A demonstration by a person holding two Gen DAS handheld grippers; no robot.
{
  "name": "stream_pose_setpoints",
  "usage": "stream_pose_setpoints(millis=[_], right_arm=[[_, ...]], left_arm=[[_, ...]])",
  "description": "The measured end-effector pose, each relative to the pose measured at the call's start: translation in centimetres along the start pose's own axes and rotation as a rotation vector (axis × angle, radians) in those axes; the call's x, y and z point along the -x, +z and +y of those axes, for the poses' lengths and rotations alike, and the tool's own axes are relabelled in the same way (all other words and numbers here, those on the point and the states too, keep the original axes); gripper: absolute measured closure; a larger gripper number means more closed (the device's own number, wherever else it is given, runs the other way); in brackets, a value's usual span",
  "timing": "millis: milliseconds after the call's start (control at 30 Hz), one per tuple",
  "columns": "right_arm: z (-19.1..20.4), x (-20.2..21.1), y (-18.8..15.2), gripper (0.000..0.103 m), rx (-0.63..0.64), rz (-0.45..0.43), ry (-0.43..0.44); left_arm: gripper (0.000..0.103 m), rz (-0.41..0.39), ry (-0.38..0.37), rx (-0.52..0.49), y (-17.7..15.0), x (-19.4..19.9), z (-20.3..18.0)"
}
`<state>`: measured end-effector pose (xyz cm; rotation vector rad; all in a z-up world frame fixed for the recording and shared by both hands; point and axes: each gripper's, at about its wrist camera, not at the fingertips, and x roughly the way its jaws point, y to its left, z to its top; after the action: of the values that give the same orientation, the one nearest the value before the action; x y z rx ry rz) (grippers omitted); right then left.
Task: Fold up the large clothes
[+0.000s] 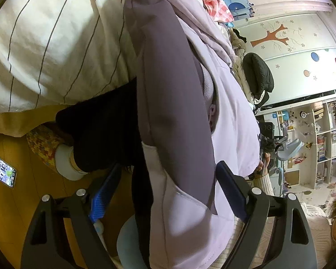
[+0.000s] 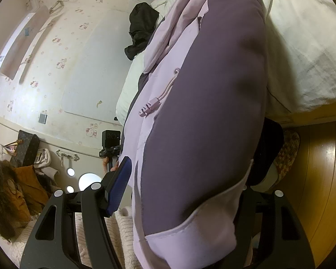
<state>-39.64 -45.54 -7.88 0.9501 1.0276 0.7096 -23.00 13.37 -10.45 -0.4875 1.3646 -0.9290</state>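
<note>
Left wrist fisheye sits behind the left claw (image 1: 165,186) and looks forward and down along its blue-padded fingers (image 1: 231,187), very close to the padded two-tone purple and lilac jacket (image 1: 174,103). Beyond lie the white striped quilt on the bed (image 1: 47,44) and the yellow wooden floor (image 1: 9,201). Right wrist fisheye, behind the right claw (image 2: 181,190), faces that same jacket (image 2: 212,112) just as closely, from the opposite side. Both views share the jacket, the bed and the floor (image 2: 324,168).

My left gripper (image 1: 168,186) stands wide around the purple jacket (image 1: 174,116) hanging beside the striped bedding (image 1: 51,44).
</note>
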Motion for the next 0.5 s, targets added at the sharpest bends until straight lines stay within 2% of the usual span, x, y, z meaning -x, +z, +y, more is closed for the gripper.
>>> stream_pose_setpoints(millis=[500], right_arm=[[-0.06, -0.3, -0.02, 0.038, -0.003, 0.006, -0.006]], left_arm=[[0.02, 0.005, -0.006, -0.003, -0.04, 0.0, -0.1]])
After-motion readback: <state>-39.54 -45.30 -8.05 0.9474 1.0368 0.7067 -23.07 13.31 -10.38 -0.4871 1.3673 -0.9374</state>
